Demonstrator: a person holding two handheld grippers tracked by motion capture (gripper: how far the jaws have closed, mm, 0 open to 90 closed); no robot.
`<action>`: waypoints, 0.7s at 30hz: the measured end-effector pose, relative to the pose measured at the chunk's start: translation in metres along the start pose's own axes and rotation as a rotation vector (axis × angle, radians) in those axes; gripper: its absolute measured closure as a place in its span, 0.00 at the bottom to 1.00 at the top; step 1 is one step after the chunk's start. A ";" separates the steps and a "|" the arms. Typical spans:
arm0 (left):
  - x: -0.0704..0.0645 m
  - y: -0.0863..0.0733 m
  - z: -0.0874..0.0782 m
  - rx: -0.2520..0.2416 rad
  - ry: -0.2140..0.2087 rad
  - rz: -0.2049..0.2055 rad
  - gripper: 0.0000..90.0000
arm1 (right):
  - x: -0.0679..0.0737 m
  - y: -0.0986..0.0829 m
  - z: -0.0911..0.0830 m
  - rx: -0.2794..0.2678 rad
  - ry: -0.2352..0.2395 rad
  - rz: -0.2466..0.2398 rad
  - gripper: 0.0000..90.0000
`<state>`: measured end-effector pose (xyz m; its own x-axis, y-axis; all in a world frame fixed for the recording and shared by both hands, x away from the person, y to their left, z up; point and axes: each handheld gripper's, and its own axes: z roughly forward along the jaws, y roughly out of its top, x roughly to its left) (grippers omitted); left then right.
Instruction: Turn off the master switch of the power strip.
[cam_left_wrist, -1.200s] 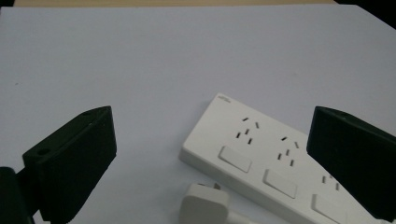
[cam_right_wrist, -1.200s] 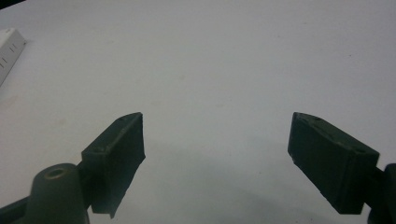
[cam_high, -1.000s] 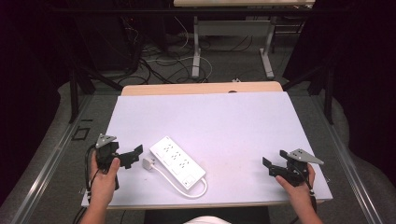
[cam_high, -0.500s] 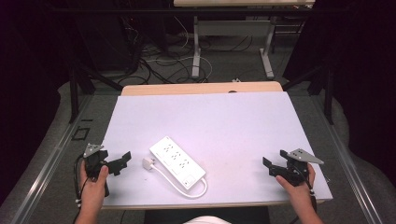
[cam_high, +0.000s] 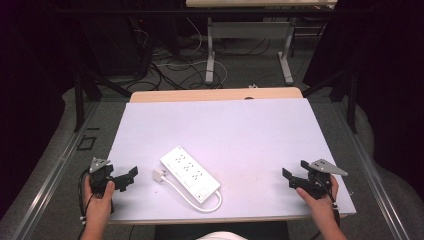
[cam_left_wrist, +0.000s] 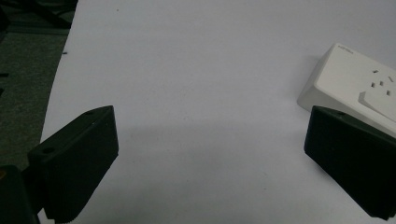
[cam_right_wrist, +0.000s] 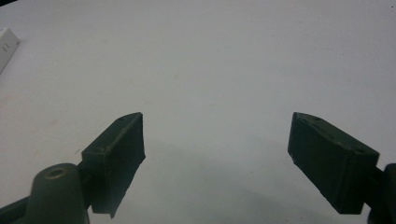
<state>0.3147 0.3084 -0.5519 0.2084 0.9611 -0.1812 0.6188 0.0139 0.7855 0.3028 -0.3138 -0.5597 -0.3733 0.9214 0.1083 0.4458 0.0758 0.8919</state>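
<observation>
A white power strip (cam_high: 190, 173) lies diagonally on the white table (cam_high: 235, 125), left of centre near the front. Its cord (cam_high: 192, 201) loops round to a white plug (cam_high: 159, 175) beside its left end. My left gripper (cam_high: 128, 179) is open at the table's front left corner, its jaws pointing right toward the plug with a gap between. In the left gripper view the gripper (cam_left_wrist: 210, 123) holds nothing and the power strip (cam_left_wrist: 359, 84) shows behind the right jaw. My right gripper (cam_high: 291, 180) is open at the front right, and my right gripper (cam_right_wrist: 217, 126) has bare table between its jaws.
A strip of bare wood (cam_high: 215, 95) runs along the table's far edge. Beyond it, loose cables (cam_high: 170, 65) and the white legs of a desk (cam_high: 210, 60) stand on the floor. A corner of the power strip (cam_right_wrist: 7, 46) shows at the left of the right gripper view.
My left gripper has drawn back to the left and toward the front edge, away from the plug. The right gripper and the power strip have stayed put.
</observation>
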 end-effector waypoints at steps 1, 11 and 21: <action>0.001 -0.001 0.001 -0.004 -0.005 0.001 0.03 | 0.000 0.000 0.000 0.001 0.001 0.004 0.20; 0.003 -0.007 0.009 0.034 0.002 0.009 0.03 | 0.000 0.000 0.001 -0.011 0.003 -0.003 0.20; 0.002 -0.008 0.011 0.044 -0.002 0.003 0.05 | 0.001 0.000 0.001 -0.008 0.005 -0.001 0.20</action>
<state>0.3182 0.3069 -0.5648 0.2117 0.9606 -0.1800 0.6511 -0.0013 0.7590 0.3035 -0.3125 -0.5604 -0.3775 0.9195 0.1098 0.4389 0.0732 0.8955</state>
